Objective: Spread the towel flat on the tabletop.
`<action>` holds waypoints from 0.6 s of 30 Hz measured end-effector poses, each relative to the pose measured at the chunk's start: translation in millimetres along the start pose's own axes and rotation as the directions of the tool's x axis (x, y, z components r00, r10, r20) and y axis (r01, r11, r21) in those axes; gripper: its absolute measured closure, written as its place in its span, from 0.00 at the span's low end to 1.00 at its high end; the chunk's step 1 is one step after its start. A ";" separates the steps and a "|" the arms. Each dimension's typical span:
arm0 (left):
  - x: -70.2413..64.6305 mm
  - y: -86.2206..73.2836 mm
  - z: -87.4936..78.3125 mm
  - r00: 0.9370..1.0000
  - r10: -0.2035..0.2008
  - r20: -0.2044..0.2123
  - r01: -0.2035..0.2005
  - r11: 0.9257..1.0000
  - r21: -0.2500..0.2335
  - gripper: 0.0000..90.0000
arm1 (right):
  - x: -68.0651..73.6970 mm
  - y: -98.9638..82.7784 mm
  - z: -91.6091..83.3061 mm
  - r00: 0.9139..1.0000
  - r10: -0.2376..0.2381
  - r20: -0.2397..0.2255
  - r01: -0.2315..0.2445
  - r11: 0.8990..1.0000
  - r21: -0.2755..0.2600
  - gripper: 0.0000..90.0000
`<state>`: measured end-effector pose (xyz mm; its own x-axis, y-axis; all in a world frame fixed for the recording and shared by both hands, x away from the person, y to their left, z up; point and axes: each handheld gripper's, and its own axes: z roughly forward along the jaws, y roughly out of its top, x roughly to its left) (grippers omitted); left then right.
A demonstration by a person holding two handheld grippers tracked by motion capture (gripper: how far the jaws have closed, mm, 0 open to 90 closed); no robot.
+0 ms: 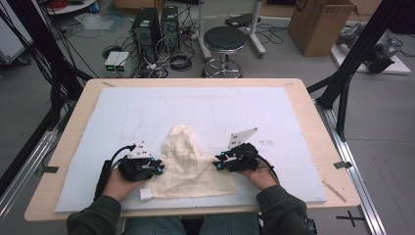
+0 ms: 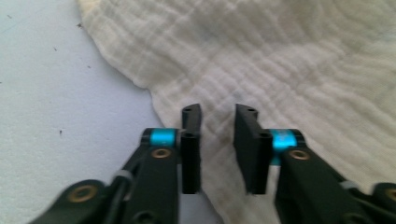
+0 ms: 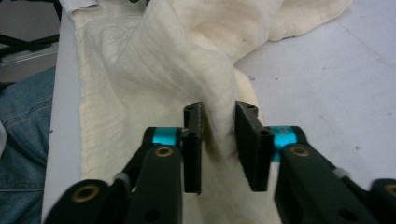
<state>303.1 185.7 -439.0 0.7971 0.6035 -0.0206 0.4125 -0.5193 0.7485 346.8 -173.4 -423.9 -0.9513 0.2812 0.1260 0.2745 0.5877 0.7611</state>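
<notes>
One cream-coloured, crinkled gauze cloth (image 1: pixel 188 166) lies on the near part of the pale blue-grey foam mat (image 1: pixel 147 112), its broad end flat toward the person and a narrower bunched part running up toward the middle of the mat. A small white tag (image 1: pixel 146 194) sits at its near left corner.

At the cloth's left edge is the left gripper (image 1: pixel 160 167), held in the person's left hand (image 1: pixel 117 183). In the left gripper view its two black jaws stand a little apart just above the cloth (image 2: pixel 261 74), right beside the curved edge where fabric meets mat; I cannot tell whether the pads press any fabric, and nothing looks pinched between them.

At the cloth's right edge is the right gripper (image 1: pixel 218 161), in the right hand (image 1: pixel 259 176). In the right gripper view a raised ridge of cloth (image 3: pixel 163 60) runs straight between its jaws, which are clenched on that fold from both sides.

Both grippers point inward at each other across the cloth, well apart.

Under the mat is a light wooden table (image 1: pixel 323 142). Beyond it stand a black round stool (image 1: pixel 224 41), two black computer towers (image 1: pixel 156 27) among cables, and a brown cardboard box (image 1: pixel 320 24).
</notes>
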 end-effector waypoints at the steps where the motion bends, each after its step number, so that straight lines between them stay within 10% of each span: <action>1: -0.4 -0.5 -0.2 1.000 0.002 -0.007 -0.002 1.000 -0.003 0.87 | 0.8 -0.5 -0.5 1.000 0.000 -0.003 0.000 1.000 0.004 0.85; 18: -16.5 -12.5 -25.9 0.999 0.034 -0.010 -0.034 0.999 -0.011 0.99 | 31.0 -1.0 -23.1 1.000 -0.028 0.006 0.028 0.998 -0.060 0.91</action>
<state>273.4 197.9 -430.9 0.8062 0.5916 0.0112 0.3803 -0.5326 0.7562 313.8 -182.9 -406.1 -0.9578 0.2693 0.1006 0.2384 0.5488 0.8012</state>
